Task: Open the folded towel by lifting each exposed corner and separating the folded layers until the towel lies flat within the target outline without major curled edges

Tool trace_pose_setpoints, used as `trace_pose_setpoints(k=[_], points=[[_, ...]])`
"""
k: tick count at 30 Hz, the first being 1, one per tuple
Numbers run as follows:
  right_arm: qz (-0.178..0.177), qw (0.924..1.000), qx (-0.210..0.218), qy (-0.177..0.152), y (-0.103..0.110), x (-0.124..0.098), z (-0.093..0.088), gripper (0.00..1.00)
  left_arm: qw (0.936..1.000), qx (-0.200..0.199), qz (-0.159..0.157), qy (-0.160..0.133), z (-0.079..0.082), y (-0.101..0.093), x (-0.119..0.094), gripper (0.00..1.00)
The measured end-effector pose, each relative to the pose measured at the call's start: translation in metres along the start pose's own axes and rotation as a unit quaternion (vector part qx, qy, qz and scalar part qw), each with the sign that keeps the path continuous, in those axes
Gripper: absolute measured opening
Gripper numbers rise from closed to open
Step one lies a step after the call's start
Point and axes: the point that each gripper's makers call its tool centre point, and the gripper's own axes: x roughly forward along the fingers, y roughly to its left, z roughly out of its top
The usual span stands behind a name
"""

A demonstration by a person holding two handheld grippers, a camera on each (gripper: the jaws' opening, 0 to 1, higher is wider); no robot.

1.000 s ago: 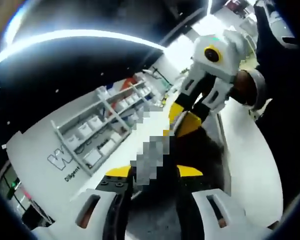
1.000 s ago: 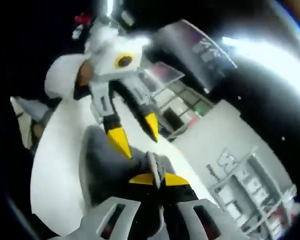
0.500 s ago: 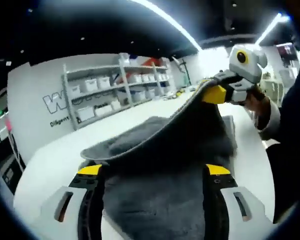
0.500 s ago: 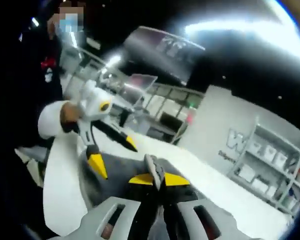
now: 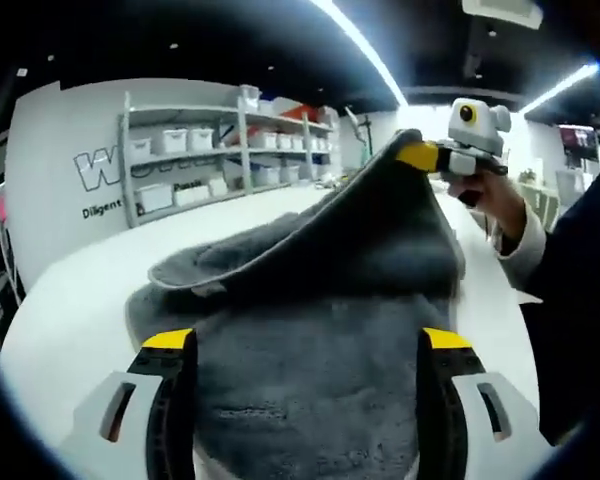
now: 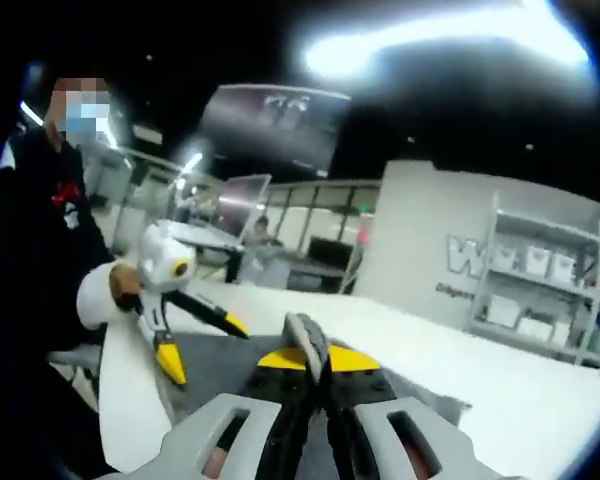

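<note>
A grey towel lies rumpled on the white table, its near part spread between my left gripper's wide-open jaws. One corner is pulled up into a peak at the upper right, where my right gripper is shut on it. In the right gripper view the pinched towel edge stands up out of my right gripper. The left gripper hangs open to the left, over the dark towel. It touches nothing there.
White shelves with bins line the far wall beyond the table. The person stands at the table's side, with a hand on the right gripper. More shelving stands at the right.
Both views have rolled level. My left gripper's jaws have spread wider over the towel. The right gripper has kept its hold and drawn the corner up and away.
</note>
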Motion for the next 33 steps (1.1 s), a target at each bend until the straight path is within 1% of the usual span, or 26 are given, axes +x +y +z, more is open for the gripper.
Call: trace_pose_setpoints(k=[2,4,6,7,9,11,17,27,33], points=[[-0.006,1.0,0.004,-0.002,-0.006,-0.003,0.001,0.0,0.9999,-0.013,0.0,0.003,-0.002,0.001,0.0,0.91],[-0.011,0.9999,0.009,-0.005,-0.012,-0.006,0.003,0.0,0.9996,-0.03,0.001,0.0,-0.002,0.001,0.001,0.91],[-0.019,0.9996,0.016,-0.008,-0.019,-0.01,0.003,0.0,0.9995,-0.033,-0.001,0.001,-0.002,0.0,0.001,0.91],[-0.021,0.9996,0.019,-0.008,-0.022,-0.011,0.003,0.0,0.9994,-0.034,-0.001,0.005,-0.004,-0.001,0.001,0.91],[-0.026,0.9991,0.032,-0.009,-0.029,-0.015,0.002,0.0,0.9991,-0.034,0.007,0.025,-0.012,0.003,0.002,0.91],[-0.03,0.9985,0.044,-0.011,-0.036,-0.018,0.002,0.0,0.9988,-0.04,0.008,0.028,-0.012,0.007,0.001,0.9],[-0.041,0.9974,0.06,-0.009,-0.05,-0.028,0.001,0.0,0.9986,-0.042,0.01,0.032,-0.014,0.006,-0.001,0.9],[-0.076,0.9952,0.061,-0.006,-0.076,-0.044,0.001,0.0,0.9986,-0.042,0.011,0.032,-0.015,0.006,-0.002,0.9],[-0.101,0.9924,0.07,-0.012,-0.096,-0.06,0.003,0.0,0.9986,-0.042,0.011,0.031,-0.016,0.006,-0.003,0.9]])
